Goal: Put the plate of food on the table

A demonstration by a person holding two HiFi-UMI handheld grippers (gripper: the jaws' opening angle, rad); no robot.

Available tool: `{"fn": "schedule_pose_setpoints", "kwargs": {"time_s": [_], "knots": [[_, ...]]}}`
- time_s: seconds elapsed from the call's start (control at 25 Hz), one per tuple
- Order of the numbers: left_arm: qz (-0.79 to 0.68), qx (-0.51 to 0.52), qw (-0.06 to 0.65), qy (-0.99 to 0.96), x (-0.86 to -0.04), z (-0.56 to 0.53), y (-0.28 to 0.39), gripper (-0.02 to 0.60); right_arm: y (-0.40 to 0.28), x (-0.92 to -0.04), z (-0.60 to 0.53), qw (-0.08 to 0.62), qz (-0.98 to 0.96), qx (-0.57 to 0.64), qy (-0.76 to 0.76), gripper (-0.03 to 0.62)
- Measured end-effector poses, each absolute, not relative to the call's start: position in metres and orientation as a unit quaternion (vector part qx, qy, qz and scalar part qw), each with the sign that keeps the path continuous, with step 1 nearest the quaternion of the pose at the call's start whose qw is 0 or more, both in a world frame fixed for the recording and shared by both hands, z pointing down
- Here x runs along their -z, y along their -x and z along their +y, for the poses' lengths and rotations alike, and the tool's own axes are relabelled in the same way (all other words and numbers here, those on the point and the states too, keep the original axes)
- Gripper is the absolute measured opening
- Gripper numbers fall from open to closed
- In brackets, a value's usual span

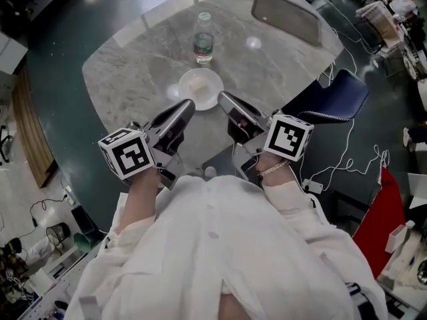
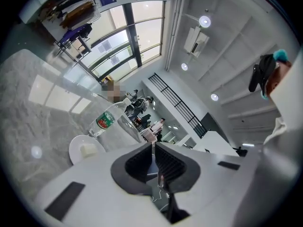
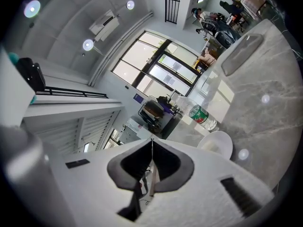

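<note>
A white plate (image 1: 201, 89) with a pale piece of food (image 1: 196, 83) rests on the grey marble table (image 1: 133, 72). The same plate shows in the left gripper view (image 2: 85, 148) and in the right gripper view (image 3: 216, 144). My left gripper (image 1: 189, 103) hangs just short of the plate's near left rim, jaws together and nothing between them. My right gripper (image 1: 222, 97) sits by the near right rim, its jaws likewise shut and empty. Neither gripper touches the plate.
A plastic water bottle (image 1: 203, 39) with a green label stands just beyond the plate. A grey tray (image 1: 285, 17) lies at the table's far right. A dark blue chair (image 1: 333, 100) stands to the right of the table, with white cables (image 1: 347, 159) on the floor.
</note>
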State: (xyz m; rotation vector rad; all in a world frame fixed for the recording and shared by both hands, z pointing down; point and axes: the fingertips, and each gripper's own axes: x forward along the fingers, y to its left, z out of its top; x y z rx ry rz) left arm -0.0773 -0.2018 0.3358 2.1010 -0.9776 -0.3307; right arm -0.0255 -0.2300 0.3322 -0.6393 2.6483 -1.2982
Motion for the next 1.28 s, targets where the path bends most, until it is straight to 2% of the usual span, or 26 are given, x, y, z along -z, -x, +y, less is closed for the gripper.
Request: {"fn": "schedule_pose_setpoints", "kwargs": {"time_s": [0.44,1.28], "knots": [[-0.373,0.130,0.396,-0.829,-0.340,-0.197,0.069,0.031,0.025,-0.339,-0.216,0.053,0.878,0.429,0.207,0.006],[-0.362,0.108,0.433,-0.818,-0.359,-0.189,0.054,0.031,0.022,-0.351,-0.199,-0.030,0.893,0.407,0.187,0.002]]}}
